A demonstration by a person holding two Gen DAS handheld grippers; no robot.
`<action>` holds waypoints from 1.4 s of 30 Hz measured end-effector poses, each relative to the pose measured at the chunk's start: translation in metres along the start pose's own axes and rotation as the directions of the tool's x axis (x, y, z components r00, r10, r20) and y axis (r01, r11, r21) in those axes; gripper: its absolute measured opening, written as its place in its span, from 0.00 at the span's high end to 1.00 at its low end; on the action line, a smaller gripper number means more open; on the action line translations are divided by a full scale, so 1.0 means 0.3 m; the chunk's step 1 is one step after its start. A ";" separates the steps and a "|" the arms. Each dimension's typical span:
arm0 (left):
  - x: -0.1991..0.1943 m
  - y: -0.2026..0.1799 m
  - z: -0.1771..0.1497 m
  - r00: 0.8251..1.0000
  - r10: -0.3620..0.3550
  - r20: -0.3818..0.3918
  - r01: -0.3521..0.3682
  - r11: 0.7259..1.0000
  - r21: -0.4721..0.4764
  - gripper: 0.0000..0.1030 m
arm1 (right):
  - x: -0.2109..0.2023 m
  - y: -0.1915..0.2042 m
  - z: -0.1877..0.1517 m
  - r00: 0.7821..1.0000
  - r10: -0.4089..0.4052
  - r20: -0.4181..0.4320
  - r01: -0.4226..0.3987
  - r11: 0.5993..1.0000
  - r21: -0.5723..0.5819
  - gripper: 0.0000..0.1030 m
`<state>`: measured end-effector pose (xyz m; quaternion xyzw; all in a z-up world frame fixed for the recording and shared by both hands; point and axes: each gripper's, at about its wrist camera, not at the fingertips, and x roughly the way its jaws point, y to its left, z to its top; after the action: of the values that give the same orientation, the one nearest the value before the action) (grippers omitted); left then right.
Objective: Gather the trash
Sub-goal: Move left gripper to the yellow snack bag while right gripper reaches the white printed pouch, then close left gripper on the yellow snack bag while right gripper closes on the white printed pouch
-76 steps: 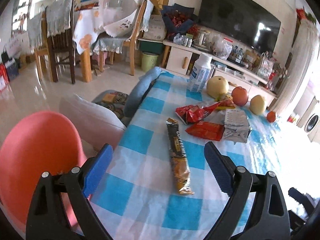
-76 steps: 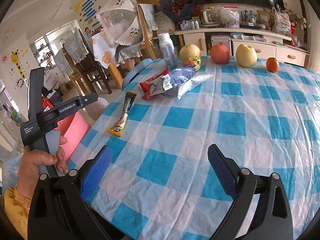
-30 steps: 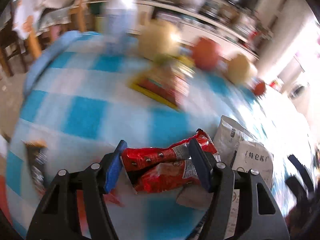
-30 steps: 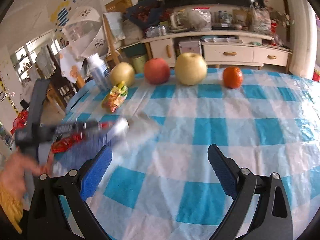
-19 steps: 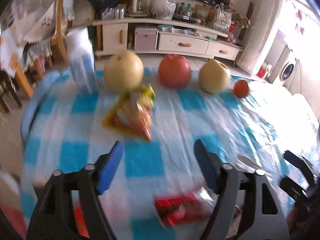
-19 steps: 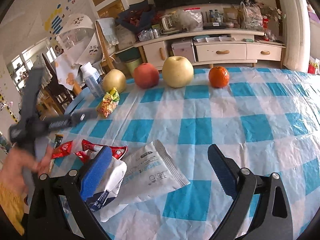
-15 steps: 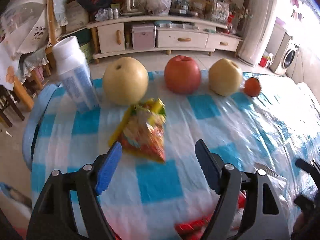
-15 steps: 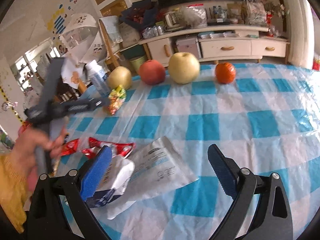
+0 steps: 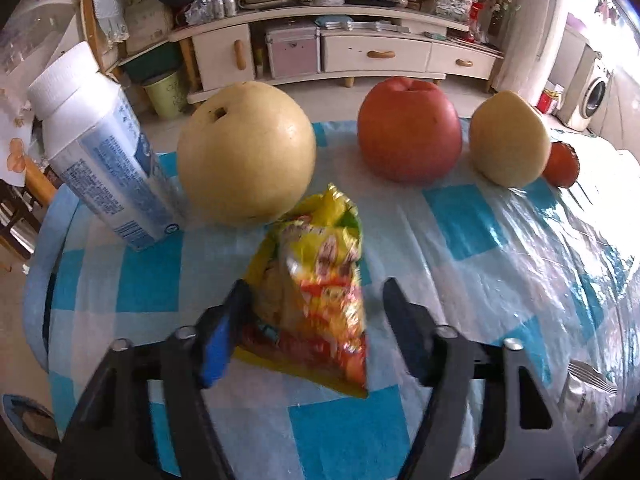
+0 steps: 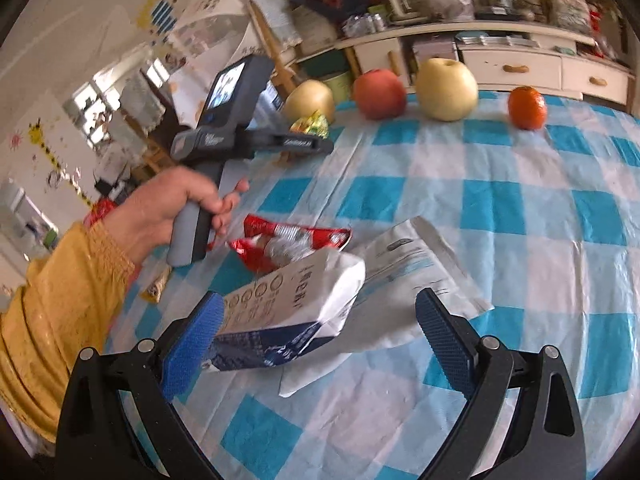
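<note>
A yellow and red snack wrapper (image 9: 316, 280) lies on the blue-checked tablecloth (image 9: 472, 224), in front of a big pear. My left gripper (image 9: 316, 324) straddles it with its jaws closing. The left pad is at the wrapper's edge and the right pad stands clear of it. In the right wrist view a hand (image 10: 176, 200) holds that gripper over the same wrapper (image 10: 310, 124). My right gripper (image 10: 318, 340) is open around a crumpled white bag (image 10: 292, 300). Beside the bag lie a flat white packet (image 10: 424, 272) and red wrappers (image 10: 292, 240).
A milk bottle (image 9: 92, 152), two pears (image 9: 246, 168) (image 9: 508, 140), an apple (image 9: 408, 128) and an orange (image 9: 562, 164) line the table's far edge. A brown bar wrapper (image 10: 158, 288) lies near the left edge. A low cabinet (image 9: 360, 52) stands beyond.
My left gripper left the red wrappers, crossed the table to the yellow wrapper by the fruit, and its jaws narrowed. My right gripper swung down to the white bag.
</note>
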<state>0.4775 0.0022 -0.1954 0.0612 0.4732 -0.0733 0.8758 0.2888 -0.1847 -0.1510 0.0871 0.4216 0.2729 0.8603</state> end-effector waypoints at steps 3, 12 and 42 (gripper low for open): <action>-0.010 0.021 -0.013 1.000 0.000 0.012 0.001 0.999 -0.036 0.52 | -0.002 0.014 -0.004 1.000 0.016 0.003 -0.016 1.000 -0.016 0.07; -0.106 -0.001 -0.097 0.998 -0.041 0.043 0.043 0.998 -0.046 0.61 | -0.010 0.037 -0.001 0.995 0.095 0.017 -0.094 0.993 -0.064 0.07; -0.634 0.073 -0.696 0.971 -0.189 0.148 0.216 0.957 -0.196 0.66 | 0.039 0.289 -0.155 0.987 0.108 -0.119 -0.151 0.873 -0.464 0.07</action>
<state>0.2076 0.0741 -0.1490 -0.0854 0.4252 -0.1158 0.8936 0.2244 -0.1097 -0.1553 -0.1089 0.3738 0.4278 0.8157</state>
